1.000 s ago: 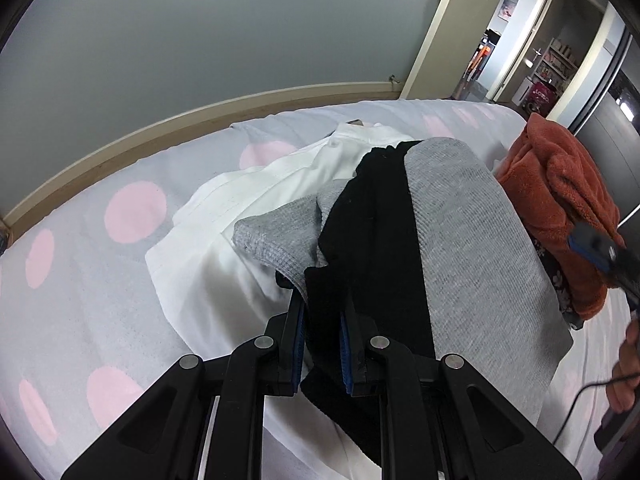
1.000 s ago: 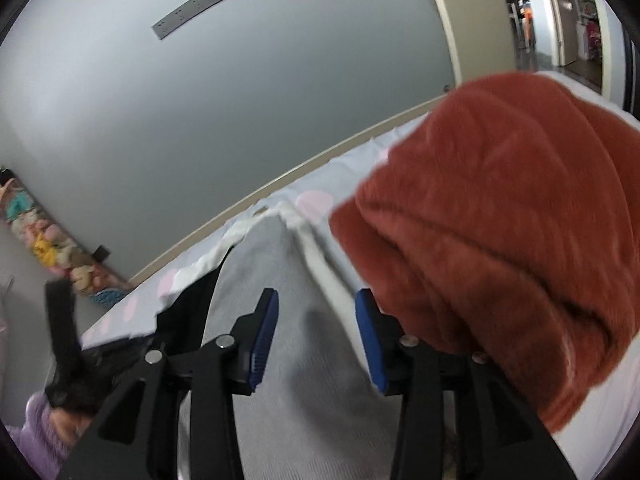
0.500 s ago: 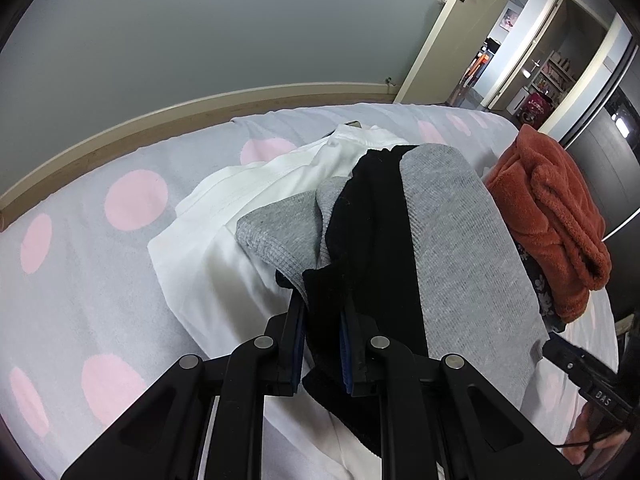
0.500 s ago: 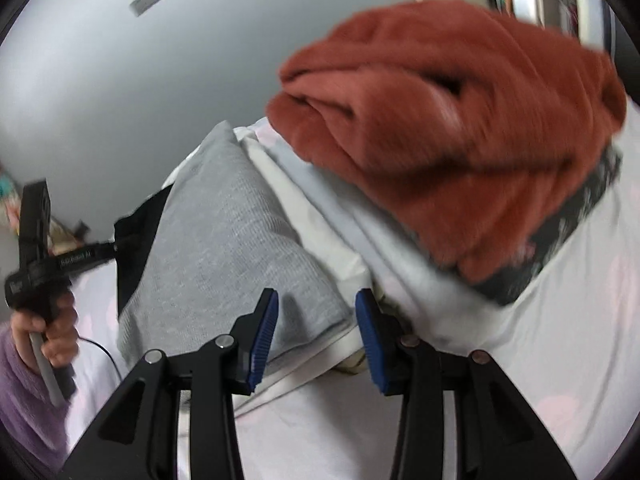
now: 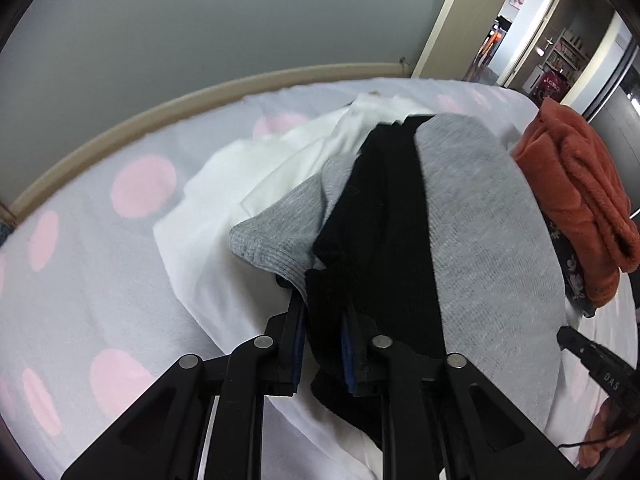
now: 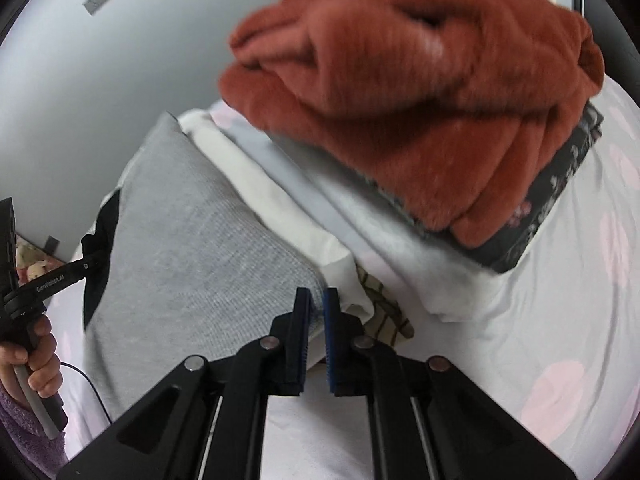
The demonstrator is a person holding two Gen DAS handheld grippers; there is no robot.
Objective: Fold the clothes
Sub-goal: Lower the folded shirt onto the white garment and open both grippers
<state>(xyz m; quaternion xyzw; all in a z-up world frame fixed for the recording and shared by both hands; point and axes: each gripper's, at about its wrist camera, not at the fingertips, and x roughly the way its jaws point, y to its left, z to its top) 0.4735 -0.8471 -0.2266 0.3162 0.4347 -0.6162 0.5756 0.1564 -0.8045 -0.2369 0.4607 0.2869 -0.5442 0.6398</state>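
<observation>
A grey garment with a black panel (image 5: pixel 480 220) lies folded lengthwise on top of a white garment (image 5: pixel 224 200) on the bed. My left gripper (image 5: pixel 322 312) pinches the black panel's near edge; its jaws are opening slightly, with the cloth still between the pads. In the right wrist view the same grey garment (image 6: pixel 192 240) fills the left side. There my right gripper (image 6: pixel 316 300) is closing on its near right corner, and grey cloth sits between the almost-touching blue pads.
A rust-red fleece (image 6: pixel 420 100) lies folded on a dark floral garment (image 6: pixel 560 200) at the right. The sheet with pink dots (image 5: pixel 80 280) covers the bed. A hand (image 6: pixel 32 356) in a purple sleeve holds the left tool. A wall runs behind, a doorway (image 5: pixel 520 40) far right.
My right gripper dropped from in front of the fleece to the grey garment's near corner and went from wide open to nearly closed on it. The left gripper held still.
</observation>
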